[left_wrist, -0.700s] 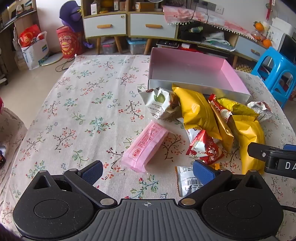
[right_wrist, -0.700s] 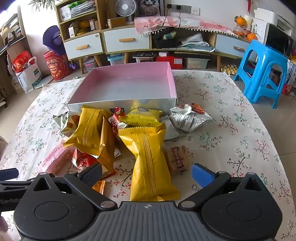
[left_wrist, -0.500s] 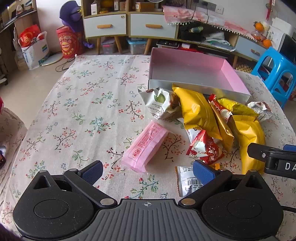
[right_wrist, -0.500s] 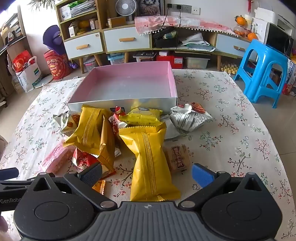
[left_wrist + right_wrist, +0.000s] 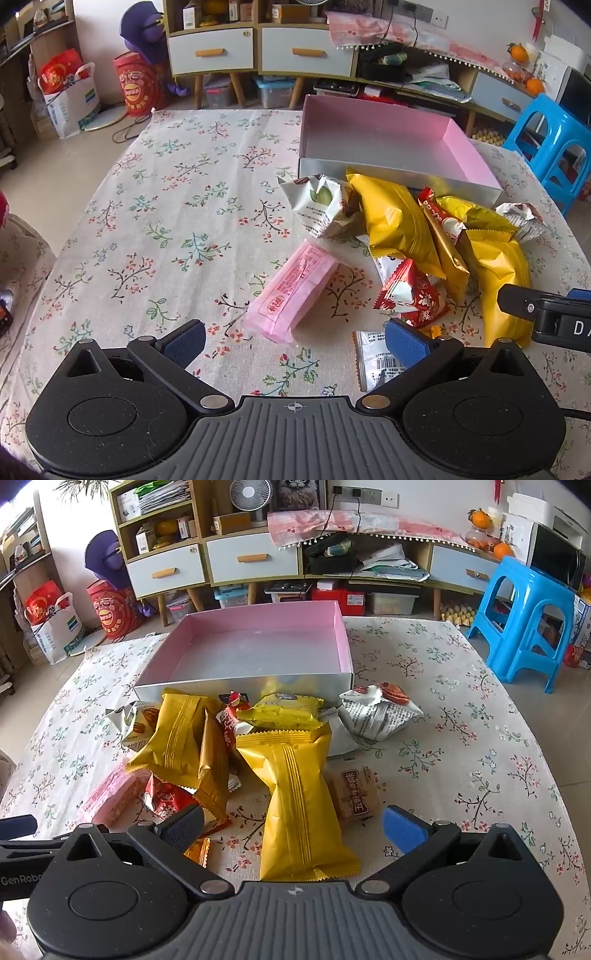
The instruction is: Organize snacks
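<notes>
A floral tablecloth (image 5: 177,206) is covering the work surface. A blue plastic stool (image 5: 524,620) is standing on the floor just beside it, at the right. A low cabinet with pale drawers (image 5: 251,559) is running along the far wall, with a small fan (image 5: 248,494) sitting on top and oranges (image 5: 480,517) resting further right (count unclear). A red drum-shaped container (image 5: 136,88) and a white shopping bag (image 5: 72,99) are standing on the floor at the left.

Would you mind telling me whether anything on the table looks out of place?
Yes: the pink box sits empty while the snack packets lie jumbled in an overlapping heap on the tablecloth before it. A pink packet lies apart, askew.
</notes>
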The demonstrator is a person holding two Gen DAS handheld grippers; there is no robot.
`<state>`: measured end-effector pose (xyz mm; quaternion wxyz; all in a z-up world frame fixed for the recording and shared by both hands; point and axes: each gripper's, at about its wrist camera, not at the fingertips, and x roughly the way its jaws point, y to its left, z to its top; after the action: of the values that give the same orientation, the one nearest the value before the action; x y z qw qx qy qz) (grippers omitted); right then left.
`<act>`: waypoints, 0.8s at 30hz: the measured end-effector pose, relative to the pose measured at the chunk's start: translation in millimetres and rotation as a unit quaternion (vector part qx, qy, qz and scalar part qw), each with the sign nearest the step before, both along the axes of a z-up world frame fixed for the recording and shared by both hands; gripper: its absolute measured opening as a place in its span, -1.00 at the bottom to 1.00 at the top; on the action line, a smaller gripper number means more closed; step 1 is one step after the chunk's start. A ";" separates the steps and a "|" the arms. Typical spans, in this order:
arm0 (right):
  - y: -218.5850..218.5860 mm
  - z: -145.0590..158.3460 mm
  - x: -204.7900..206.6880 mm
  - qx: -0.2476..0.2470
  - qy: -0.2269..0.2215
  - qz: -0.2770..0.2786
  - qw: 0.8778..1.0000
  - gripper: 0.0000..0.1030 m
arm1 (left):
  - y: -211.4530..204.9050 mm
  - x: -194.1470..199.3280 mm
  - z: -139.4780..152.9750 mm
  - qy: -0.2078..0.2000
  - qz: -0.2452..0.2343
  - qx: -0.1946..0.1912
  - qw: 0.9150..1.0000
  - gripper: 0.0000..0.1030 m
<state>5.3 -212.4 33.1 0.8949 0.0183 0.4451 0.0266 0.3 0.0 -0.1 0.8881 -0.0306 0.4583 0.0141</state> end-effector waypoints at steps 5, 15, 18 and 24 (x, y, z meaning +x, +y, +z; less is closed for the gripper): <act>-1.7 0.1 1.1 0.002 0.002 -0.001 1.000 0.82 | -1.4 0.0 0.2 0.003 -0.008 0.004 1.000 1.00; -5.4 9.5 6.2 -0.006 -0.015 0.006 1.000 0.82 | 1.9 0.1 7.9 -0.035 -0.022 0.026 0.999 1.00; -8.2 16.5 10.4 -0.011 -0.033 0.015 0.999 0.82 | 3.6 4.6 10.1 -0.048 -0.031 0.044 0.997 1.00; -18.5 24.0 31.3 0.003 -0.025 0.042 0.999 0.82 | 13.2 25.4 14.9 -0.010 -0.058 -0.008 0.998 1.00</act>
<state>36.6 -231.0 57.1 0.9037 0.0015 0.4231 0.0659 25.7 13.2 14.7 0.8918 -0.0113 0.4504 -0.0412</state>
